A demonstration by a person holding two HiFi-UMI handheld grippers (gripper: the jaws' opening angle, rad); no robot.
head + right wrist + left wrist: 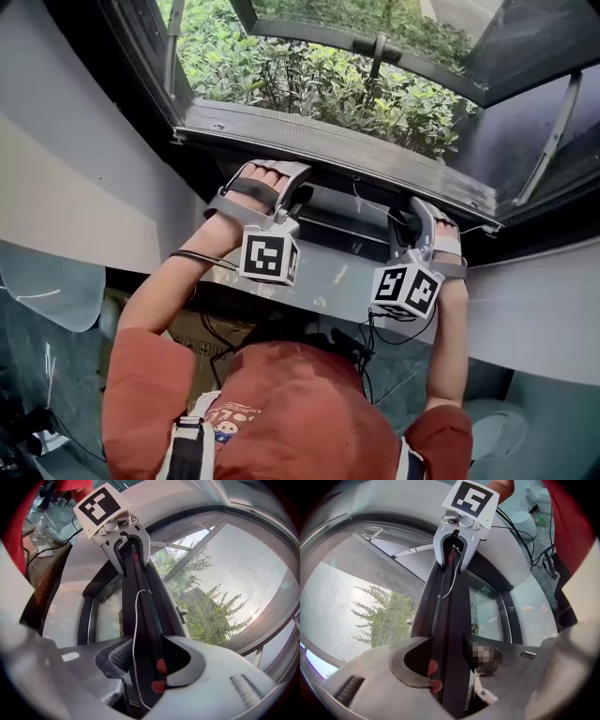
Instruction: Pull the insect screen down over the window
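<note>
Open window [328, 141] across the top of the head view, framed in dark metal, with green shrubs [309, 84] beyond.

Fine grey screen [347, 606] filling the outer side of both gripper views, stretched flat, foliage showing through the mesh.

Lower in the head view, a red top, with left arm [178, 281] and right arm [450, 328] both reaching forward to the window's lower edge. Elbows a little bent, forearms close to parallel, hands strapped into the tools and level with each other.

Dark bar [347, 220] at the screen's edge, lying just under the sill. Long axis runs side to side across the window, from one tool to the other. In each gripper view runs straight away from the camera to the opposite tool at its far end.

Left gripper [298, 192] clamped on the bar's left part, jaws pressed against its two faces, red pads touching it. Right gripper [417, 220] clamped the same way on the bar's right part, well apart from the left one. Marker cube [270, 255] on each, facing back toward the body.

Thin white cord [136, 620] lying loosely along the bar, passing between the right gripper's jaws.
</note>
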